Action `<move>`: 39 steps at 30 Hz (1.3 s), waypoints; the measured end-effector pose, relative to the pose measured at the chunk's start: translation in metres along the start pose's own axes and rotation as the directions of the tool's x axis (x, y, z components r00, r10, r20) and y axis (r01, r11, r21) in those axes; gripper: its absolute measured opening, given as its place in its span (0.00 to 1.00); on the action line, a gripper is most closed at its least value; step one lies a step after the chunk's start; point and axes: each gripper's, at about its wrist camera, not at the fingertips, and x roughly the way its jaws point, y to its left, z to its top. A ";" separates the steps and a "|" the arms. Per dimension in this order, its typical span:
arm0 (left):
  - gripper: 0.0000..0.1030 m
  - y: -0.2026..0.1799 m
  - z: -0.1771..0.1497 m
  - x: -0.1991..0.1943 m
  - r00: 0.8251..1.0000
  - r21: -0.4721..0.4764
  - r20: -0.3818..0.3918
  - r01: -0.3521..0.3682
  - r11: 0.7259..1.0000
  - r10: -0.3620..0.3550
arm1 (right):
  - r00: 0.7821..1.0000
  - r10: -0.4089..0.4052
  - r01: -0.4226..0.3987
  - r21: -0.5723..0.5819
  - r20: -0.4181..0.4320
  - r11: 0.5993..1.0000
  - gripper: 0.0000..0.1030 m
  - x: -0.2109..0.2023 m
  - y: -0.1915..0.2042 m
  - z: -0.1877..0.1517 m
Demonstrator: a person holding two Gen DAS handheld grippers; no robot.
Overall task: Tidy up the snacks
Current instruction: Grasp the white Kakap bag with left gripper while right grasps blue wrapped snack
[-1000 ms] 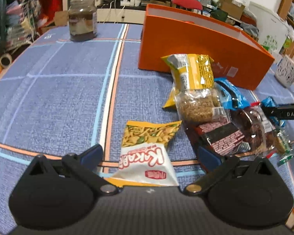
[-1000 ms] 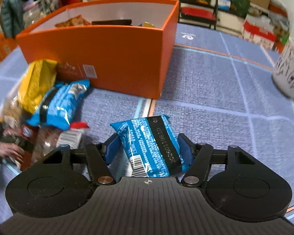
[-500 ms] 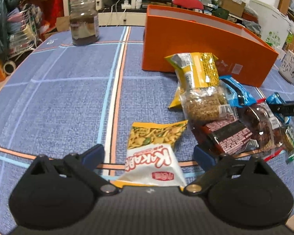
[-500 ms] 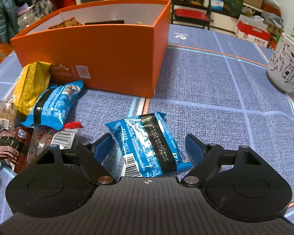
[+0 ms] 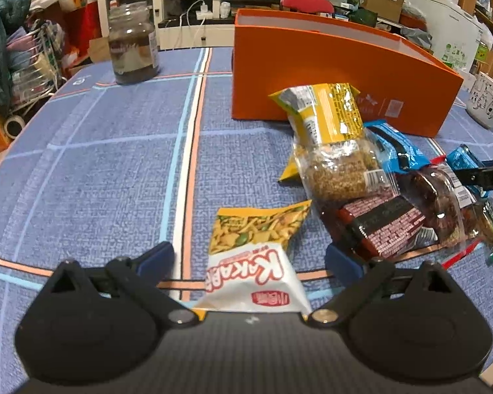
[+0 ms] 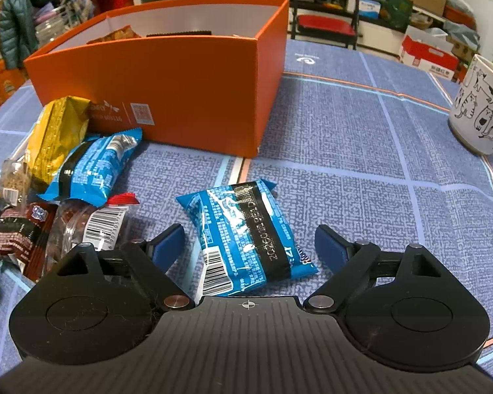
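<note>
My left gripper (image 5: 249,254) is open and straddles a white and yellow snack pack (image 5: 256,262) lying on the blue cloth; neither pad touches it. The jaws of my right gripper (image 6: 249,238) are opening. A blue snack packet (image 6: 246,239) lies flat between them, clear of both pads. The orange box (image 6: 180,75) stands behind with some snacks inside, and also appears at the back right in the left wrist view (image 5: 328,75). Beside the box lies a pile of snacks (image 5: 361,177), including a yellow pack (image 6: 57,131) and another blue packet (image 6: 95,167).
A dark glass jar (image 5: 133,49) stands at the far left of the table. A white mug with cat drawings (image 6: 483,105) sits at the right. Chairs, boxes and shelves crowd the room behind. The blue chequered cloth (image 6: 394,164) covers the table.
My right gripper's jaws have spread off the blue packet, which was pinched upright and now lies flat on the cloth. The left gripper still straddles its pack.
</note>
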 end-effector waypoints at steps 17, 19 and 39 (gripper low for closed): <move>0.82 0.000 0.003 -0.002 0.999 0.019 -0.007 0.041 0.999 -0.041 | 1.000 0.007 -0.007 -0.008 0.000 1.000 0.78 0.001 0.002 0.000; 0.82 -0.003 0.003 -0.001 0.999 0.035 -0.005 0.033 0.999 -0.033 | 1.000 0.009 -0.009 -0.009 0.000 1.000 0.78 0.000 0.001 -0.001; 0.43 0.000 0.007 -0.011 1.000 -0.014 -0.019 0.004 1.000 -0.004 | 1.000 -0.010 0.010 -0.027 -0.008 1.000 0.42 -0.009 0.007 0.002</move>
